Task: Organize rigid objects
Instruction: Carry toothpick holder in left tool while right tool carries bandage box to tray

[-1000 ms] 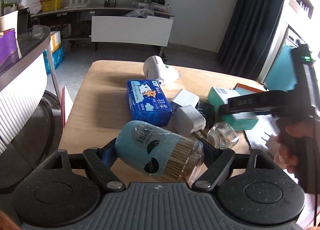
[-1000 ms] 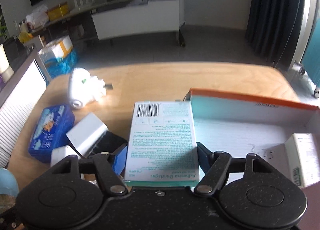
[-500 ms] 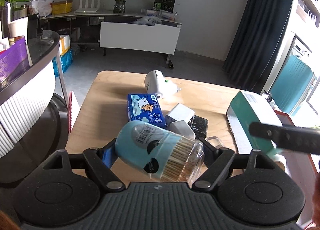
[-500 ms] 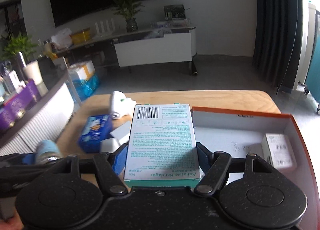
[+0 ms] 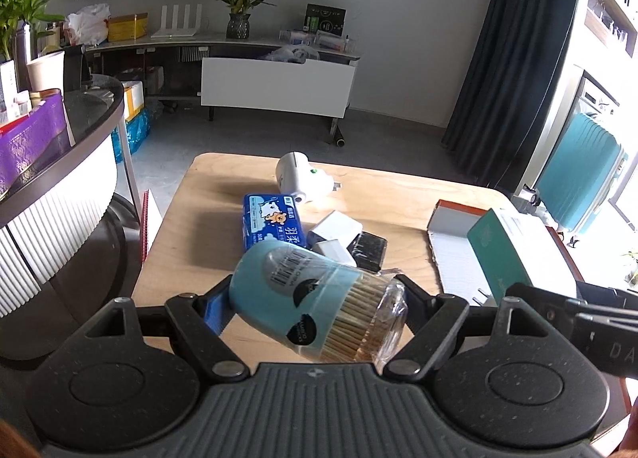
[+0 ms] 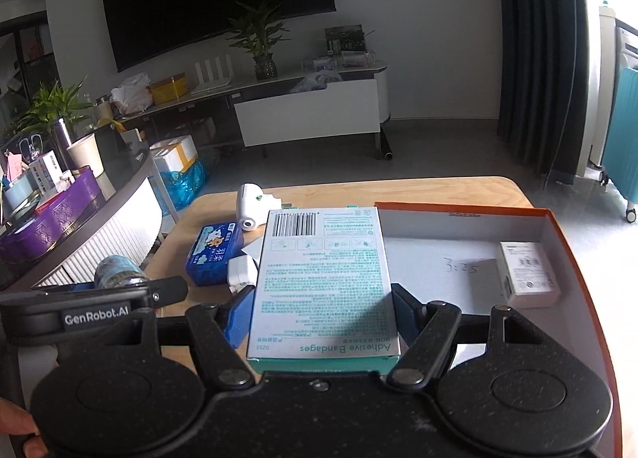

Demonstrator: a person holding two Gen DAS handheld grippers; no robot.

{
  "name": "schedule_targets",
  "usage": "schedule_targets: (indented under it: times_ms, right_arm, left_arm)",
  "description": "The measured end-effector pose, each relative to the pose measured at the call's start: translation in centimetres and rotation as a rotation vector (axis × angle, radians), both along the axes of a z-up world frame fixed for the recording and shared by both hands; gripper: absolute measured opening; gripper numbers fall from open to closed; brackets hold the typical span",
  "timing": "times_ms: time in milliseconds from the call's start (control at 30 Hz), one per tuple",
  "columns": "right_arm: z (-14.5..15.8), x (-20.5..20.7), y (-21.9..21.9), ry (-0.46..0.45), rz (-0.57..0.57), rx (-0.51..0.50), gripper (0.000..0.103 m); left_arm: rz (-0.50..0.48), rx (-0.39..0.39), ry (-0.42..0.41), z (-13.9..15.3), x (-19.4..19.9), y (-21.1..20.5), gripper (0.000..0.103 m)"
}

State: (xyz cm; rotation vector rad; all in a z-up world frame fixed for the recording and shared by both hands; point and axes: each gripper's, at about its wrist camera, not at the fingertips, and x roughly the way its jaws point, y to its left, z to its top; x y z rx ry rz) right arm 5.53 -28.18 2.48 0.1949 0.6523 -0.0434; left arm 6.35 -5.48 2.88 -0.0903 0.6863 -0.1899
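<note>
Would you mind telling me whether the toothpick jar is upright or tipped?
Tipped: the toothpick jar lies nearly sideways between the left gripper's fingers, blue end left, clear end right.

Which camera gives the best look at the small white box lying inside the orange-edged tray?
The right wrist view: the small white box lies in plain sight against the right wall of the orange-edged tray. In the left wrist view only the tray's near corner shows, and the adhesive bandage box hides the rest.

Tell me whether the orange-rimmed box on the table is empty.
No. In the right wrist view a small white box lies inside the orange-rimmed box, against its right wall.
</note>
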Motion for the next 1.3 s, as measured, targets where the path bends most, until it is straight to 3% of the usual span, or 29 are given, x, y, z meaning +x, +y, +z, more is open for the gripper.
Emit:
schedule_targets:
  times_ms: [1300]
  right_arm:
    - [0.4, -3.7, -2.3, -0.031, -0.077, 0.021, 0.084]
  left_arm:
    - [-0.044, 0.004, 0.016, 0.3, -1.3, -3.2, 0.083]
